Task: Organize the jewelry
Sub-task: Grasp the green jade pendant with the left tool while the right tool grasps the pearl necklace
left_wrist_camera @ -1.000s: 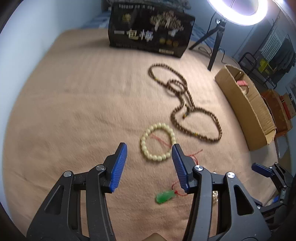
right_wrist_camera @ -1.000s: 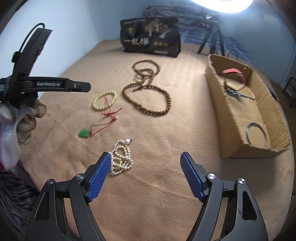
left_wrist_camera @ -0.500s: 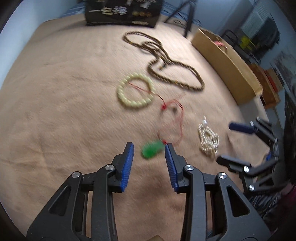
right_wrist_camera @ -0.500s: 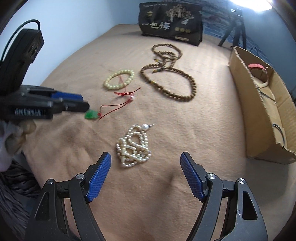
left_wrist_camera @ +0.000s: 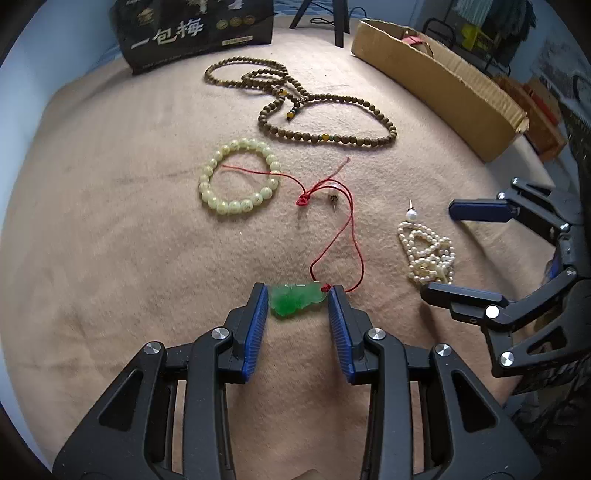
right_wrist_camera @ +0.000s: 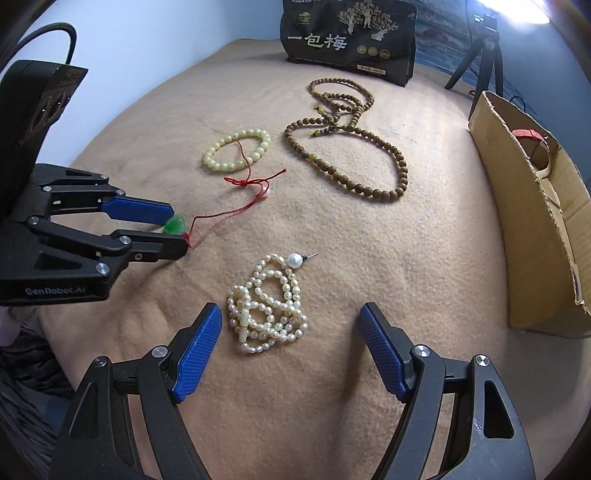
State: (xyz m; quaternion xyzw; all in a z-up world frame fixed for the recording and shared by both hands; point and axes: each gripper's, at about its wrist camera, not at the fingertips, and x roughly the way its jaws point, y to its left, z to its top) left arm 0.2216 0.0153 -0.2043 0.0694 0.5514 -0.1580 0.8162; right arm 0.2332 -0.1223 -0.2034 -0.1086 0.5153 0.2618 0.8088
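Our left gripper jaws partly open around the green pendant, its long axis crosswise between them, red cord end rightward, our right gripper jaws wide open, empty, near the pearl necklace.

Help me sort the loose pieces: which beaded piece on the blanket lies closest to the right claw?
The white pearl strand, bunched in a heap just ahead of the right claw. The pale yellow bracelet and brown bead necklace lie farther away.

tan blanket | beads; bracelet; pendant; pearls; box; bag
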